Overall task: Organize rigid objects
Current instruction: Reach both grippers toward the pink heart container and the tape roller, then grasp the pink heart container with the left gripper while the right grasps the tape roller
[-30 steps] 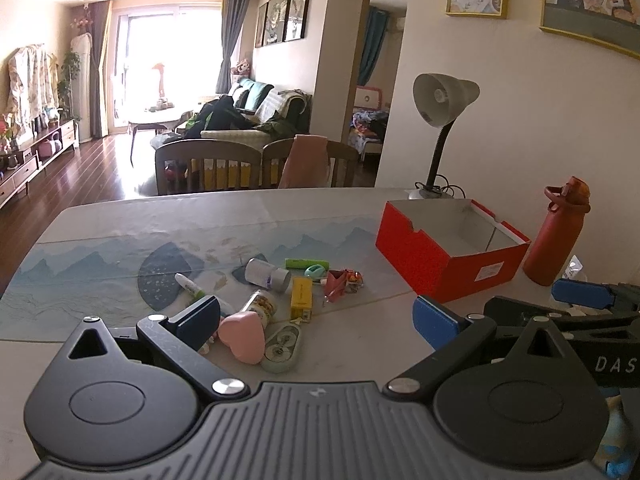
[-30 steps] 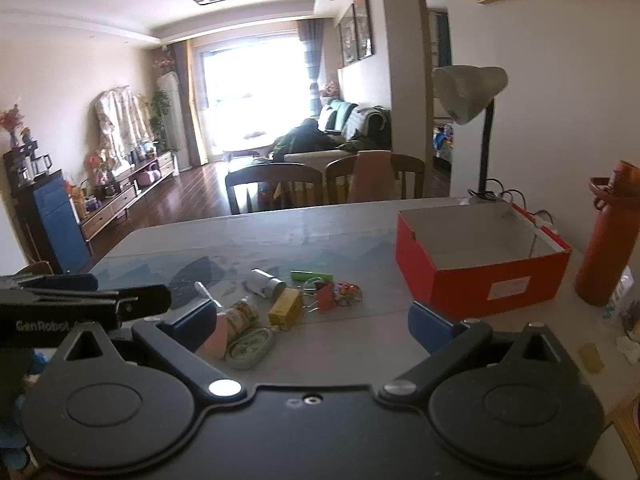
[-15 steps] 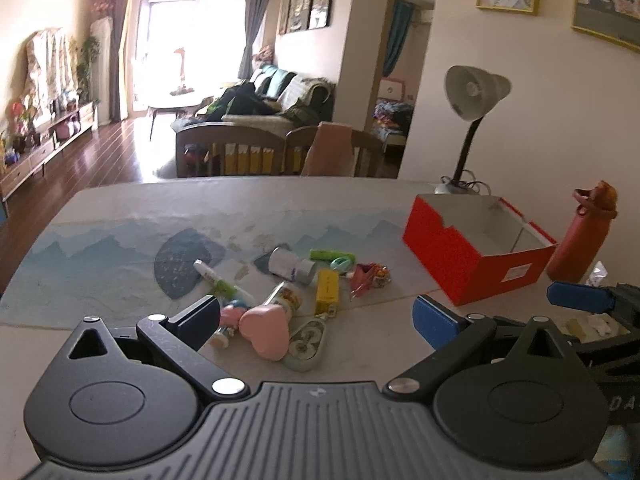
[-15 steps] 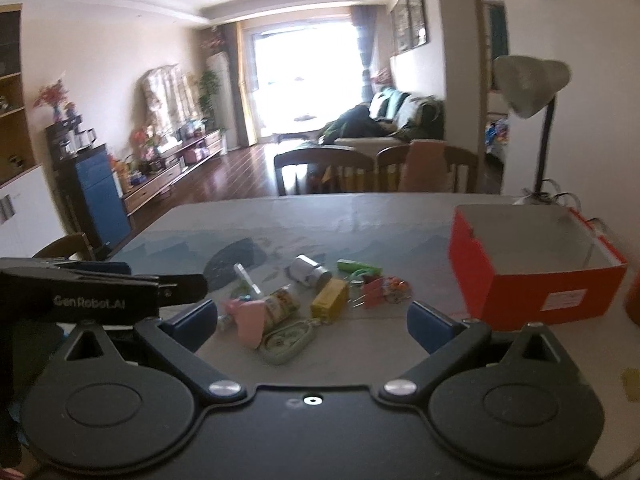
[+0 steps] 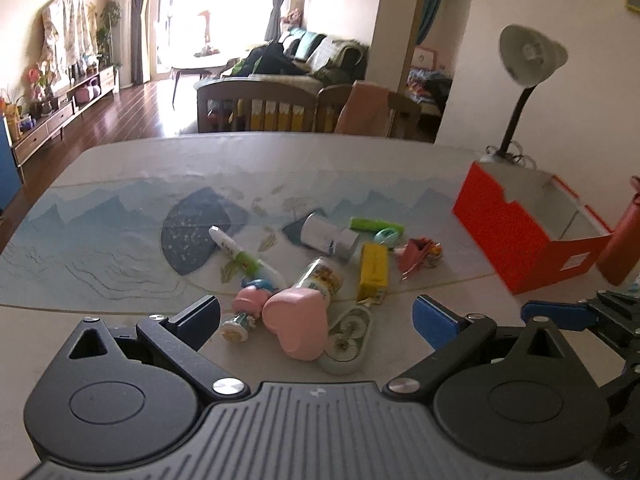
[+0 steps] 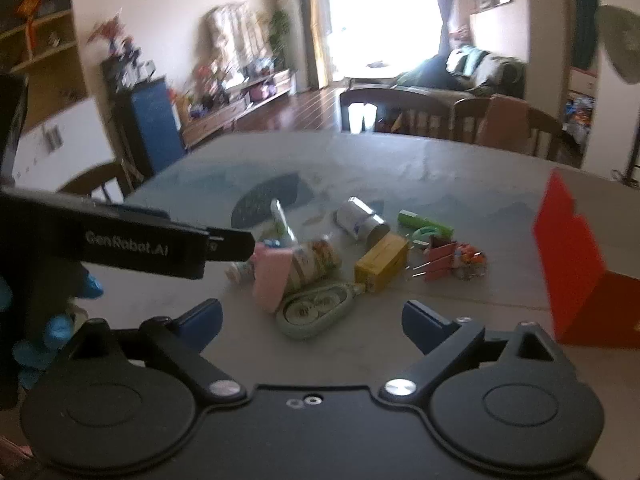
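Note:
A pile of small objects lies on the table mat: a pink heart-shaped box (image 5: 298,322), an oval floral tin (image 5: 347,340), a yellow box (image 5: 373,268), a printed can (image 5: 320,280), a white cylinder (image 5: 328,236), a green marker (image 5: 374,224), a white tube (image 5: 236,250) and red clips (image 5: 418,256). An open red box (image 5: 520,232) stands to the right. My left gripper (image 5: 318,316) is open, just short of the heart box. My right gripper (image 6: 314,318) is wide and its jaws are closing; the oval tin (image 6: 316,312) lies ahead between them, untouched.
A red bottle (image 5: 624,240) and a desk lamp (image 5: 524,60) stand by the red box near the wall. Wooden chairs (image 5: 256,108) line the table's far edge. A blue-gloved hand (image 6: 52,320) holds the left gripper (image 6: 224,246), which reaches in from the left.
Both grippers have come down and forward toward the pile, which now looks larger and closer. The right wrist view has swung left, pushing the red box toward its right edge.

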A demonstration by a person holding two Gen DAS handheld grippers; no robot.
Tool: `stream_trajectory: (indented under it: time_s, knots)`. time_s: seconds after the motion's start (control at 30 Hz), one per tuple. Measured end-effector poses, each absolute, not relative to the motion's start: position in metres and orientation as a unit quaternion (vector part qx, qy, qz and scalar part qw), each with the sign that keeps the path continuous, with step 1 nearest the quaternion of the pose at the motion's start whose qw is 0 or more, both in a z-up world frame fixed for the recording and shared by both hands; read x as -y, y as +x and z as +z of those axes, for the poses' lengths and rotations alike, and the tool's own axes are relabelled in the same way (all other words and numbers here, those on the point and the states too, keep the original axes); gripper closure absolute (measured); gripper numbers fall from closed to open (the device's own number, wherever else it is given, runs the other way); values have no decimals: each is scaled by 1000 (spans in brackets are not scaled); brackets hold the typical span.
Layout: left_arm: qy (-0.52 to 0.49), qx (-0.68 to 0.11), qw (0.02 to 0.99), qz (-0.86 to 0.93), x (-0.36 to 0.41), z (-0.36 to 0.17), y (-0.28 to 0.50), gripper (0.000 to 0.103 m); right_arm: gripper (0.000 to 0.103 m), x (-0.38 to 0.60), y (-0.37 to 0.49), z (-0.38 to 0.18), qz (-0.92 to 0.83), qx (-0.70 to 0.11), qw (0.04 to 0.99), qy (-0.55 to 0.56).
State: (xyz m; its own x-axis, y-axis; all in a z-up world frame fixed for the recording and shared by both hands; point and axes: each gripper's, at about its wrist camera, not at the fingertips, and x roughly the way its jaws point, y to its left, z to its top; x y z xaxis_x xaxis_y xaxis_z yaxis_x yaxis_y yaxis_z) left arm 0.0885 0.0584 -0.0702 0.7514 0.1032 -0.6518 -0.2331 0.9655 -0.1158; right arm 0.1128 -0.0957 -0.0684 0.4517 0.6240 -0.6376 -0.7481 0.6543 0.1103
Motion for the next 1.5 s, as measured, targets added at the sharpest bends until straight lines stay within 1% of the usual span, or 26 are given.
stream_trajectory:
  time_s: [0.13, 0.47, 0.57, 0.67, 0.77, 0.9, 1.07, 1.27, 1.33, 1.4, 1.47, 1.5]
  knots:
    - [-95, -360, 923, 95, -63, -89, 106, 0, 9, 81, 133, -93, 419, -336, 834, -124]
    - [-84, -382, 915, 102, -72, -121, 142, 1, 14, 49, 167, -135, 462, -351, 796, -175]
    - [-84, -390, 912, 93, -73, -128, 151, 9, 14, 45, 172, -141, 473, -355, 785, -184]
    - [-78, -395, 912, 84, -74, -135, 158, 10, 15, 42, 175, -147, 481, -357, 778, -189]
    - [-71, -398, 912, 68, -76, -140, 162, 19, 16, 40, 178, -150, 485, -361, 773, -191]
    - [-71, -413, 906, 52, -81, -150, 169, 21, 18, 38, 180, -154, 489, -363, 769, -192]
    - [-76, -416, 905, 51, -84, -154, 173, 22, 18, 32, 182, -156, 491, -360, 769, -195]
    - [-78, -417, 905, 36, -83, -157, 178, 22, 16, 24, 181, -162, 492, -344, 772, -210]
    - [-78, -416, 905, 38, -83, -158, 179, 29, 17, 22, 179, -163, 495, -337, 772, -213]
    - [-79, -417, 904, 44, -84, -159, 178, 41, 18, 21, 177, -164, 494, -335, 773, -213]
    - [-93, -421, 901, 50, -90, -160, 178, 46, 19, 20, 175, -164, 493, -335, 775, -212]
    - [-102, -421, 900, 51, -92, -161, 177, 46, 19, 20, 175, -164, 493, -334, 775, -212]
